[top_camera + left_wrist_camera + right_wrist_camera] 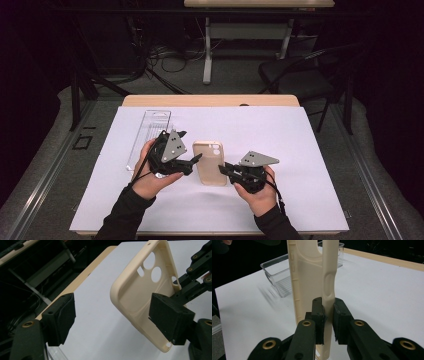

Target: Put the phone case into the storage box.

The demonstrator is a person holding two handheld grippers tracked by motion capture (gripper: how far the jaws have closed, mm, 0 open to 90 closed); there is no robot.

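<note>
- The beige phone case (210, 162) is held just above the white sheet (310, 150), near the sheet's middle, with its camera cut-outs at the far end.
- The right gripper (328, 312) has its jaws pressed onto one side wall of the case, near that wall's lower end (a thin, soft rim, so I judge the pinch could twist or slip if the case is levered hard).
- The left gripper (112, 322) stands spread wide around the case's opposite long edge; one pad (171, 317) is at or very close to the case's inner face, the other pad (60, 318) is well apart from it.
- To do this well, I would keep the right pinch steady and bring the left jaws in squarely over the near rim, closing only when both pads face the wall flat, not on a corner.
- A clear plastic tray (148, 137) lies on the sheet to the left of the case, beyond the left gripper; it is near enough that a wide swing of that hand could knock it.
- Right of the case the sheet is bare, so moving that way looks freer.
</note>
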